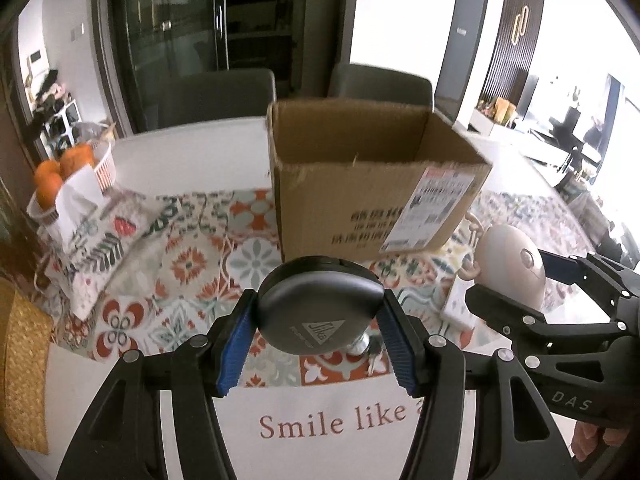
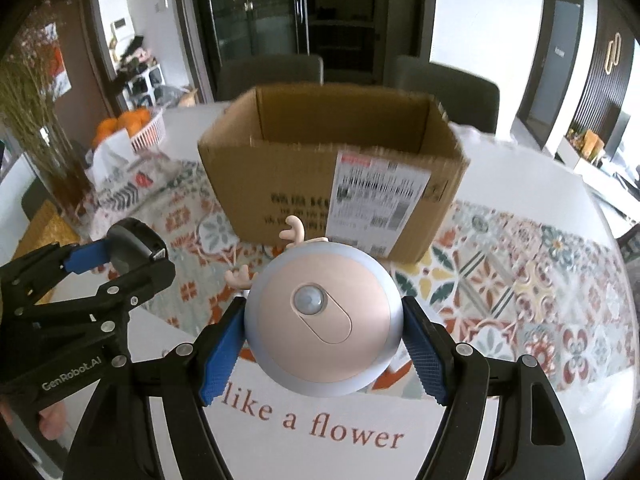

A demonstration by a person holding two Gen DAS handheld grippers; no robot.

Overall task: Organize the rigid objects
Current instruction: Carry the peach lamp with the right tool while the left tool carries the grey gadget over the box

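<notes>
My left gripper [image 1: 318,312] is shut on a dark grey rounded device [image 1: 316,304] with a triangle logo, held above the patterned cloth in front of an open cardboard box [image 1: 372,184]. My right gripper [image 2: 324,328] is shut on a round pink night light with antlers [image 2: 322,320], also held in front of the box [image 2: 332,168]. In the left wrist view the pink light [image 1: 512,268] and right gripper [image 1: 520,280] show at the right. In the right wrist view the left gripper [image 2: 116,252] with the dark device [image 2: 134,240] shows at the left. The inside of the box shows only bare walls.
A white basket of oranges [image 1: 60,172] and a tissue pack in a patterned cover [image 1: 92,224] stand at the left. A woven yellow mat [image 1: 24,364] lies at the left edge. Two grey chairs [image 1: 216,96] stand behind the table. Dried stems [image 2: 32,120] rise at the left.
</notes>
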